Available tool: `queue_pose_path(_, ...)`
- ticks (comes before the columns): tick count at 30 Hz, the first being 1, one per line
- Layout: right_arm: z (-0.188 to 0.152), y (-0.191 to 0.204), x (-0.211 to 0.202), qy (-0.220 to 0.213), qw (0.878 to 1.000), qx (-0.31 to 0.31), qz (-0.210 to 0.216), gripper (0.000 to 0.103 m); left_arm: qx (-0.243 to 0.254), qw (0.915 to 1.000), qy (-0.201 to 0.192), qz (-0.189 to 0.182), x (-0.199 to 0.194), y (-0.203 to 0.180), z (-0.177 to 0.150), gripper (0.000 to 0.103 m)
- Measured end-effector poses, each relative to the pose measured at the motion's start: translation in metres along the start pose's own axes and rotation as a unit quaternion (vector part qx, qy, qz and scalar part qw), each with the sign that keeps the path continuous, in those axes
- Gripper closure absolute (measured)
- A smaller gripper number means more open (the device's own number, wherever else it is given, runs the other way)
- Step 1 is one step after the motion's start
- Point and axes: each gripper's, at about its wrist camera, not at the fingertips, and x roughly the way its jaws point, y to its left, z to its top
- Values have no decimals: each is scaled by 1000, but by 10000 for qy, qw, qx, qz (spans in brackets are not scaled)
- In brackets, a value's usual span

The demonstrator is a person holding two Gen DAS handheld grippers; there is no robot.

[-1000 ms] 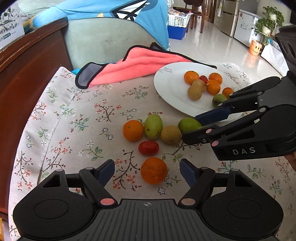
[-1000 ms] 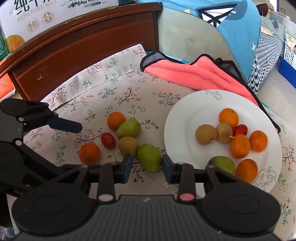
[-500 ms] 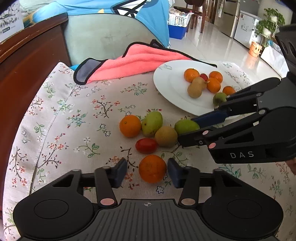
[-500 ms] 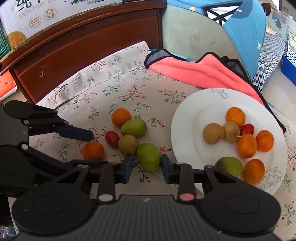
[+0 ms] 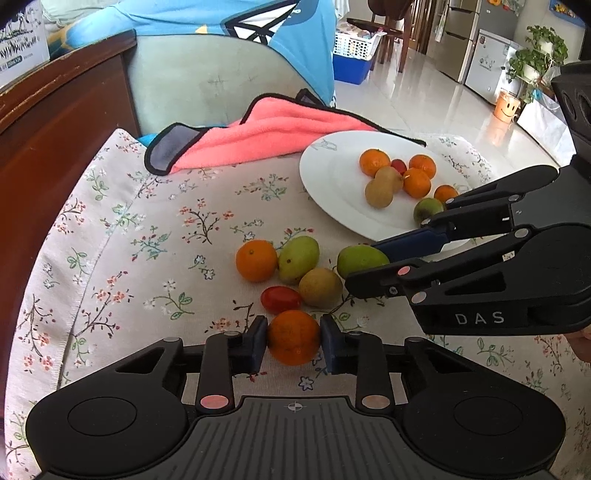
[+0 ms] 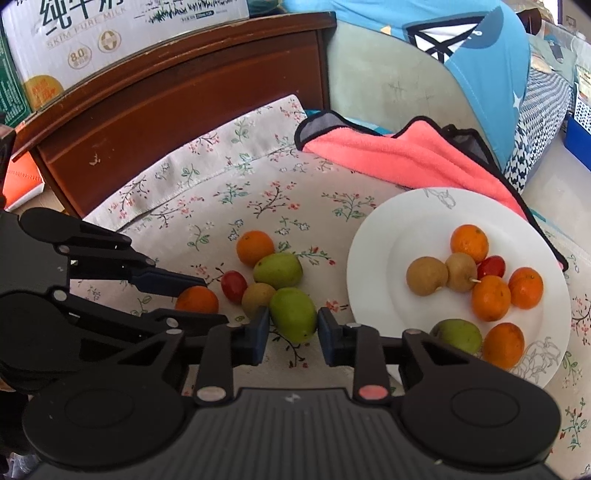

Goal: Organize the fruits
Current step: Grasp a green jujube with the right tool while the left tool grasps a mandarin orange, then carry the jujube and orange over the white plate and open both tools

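Note:
On the floral cloth, my left gripper has its jaws closing, and both pads press on an orange nearest me. My right gripper is shut on a green mango, one pad on each side, with the fruit resting on the cloth. Just beyond lie a cherry tomato, a brown fruit, a second mango and another orange. The white plate to the right holds several oranges, two brown fruits, a tomato and a green mango.
A pink towel with dark trim lies behind the plate, against a pale chair back draped with a blue garment. A dark wooden board rises along the left edge of the cloth. A milk carton box stands behind it.
The left jaws came in from wide open onto the near orange. The right jaws narrowed a little onto the green mango. Neither hand shifted noticeably.

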Motion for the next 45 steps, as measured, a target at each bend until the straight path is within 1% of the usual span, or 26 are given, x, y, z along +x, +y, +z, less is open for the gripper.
queue_pose_path(22,-4,-1,-5,62,10000,-26,34,74,95,9999,49,108,1,-7,1,75)
queue_pose_path(28,-3,0,-6,41,10000,-50,74,74,-26,9999,16,163,-5,-4,4,75)
queue_pose_path(34,4,-6,-20,-190,9998,84,69,74,-249,9989,-326,219,-20,1,21,75)
queue_pose_path(37,11,-14,-31,-405,9989,244,46,74,-395,9975,-509,280,-26,4,33,75)
queue_pose_path(40,20,-25,-46,-683,9968,419,-1,74,-430,9963,-669,315,-29,2,45,75)
queue_pose_path(45,32,-49,-67,-1058,9907,839,-176,74,-502,9947,-866,216,-25,-10,65,75)
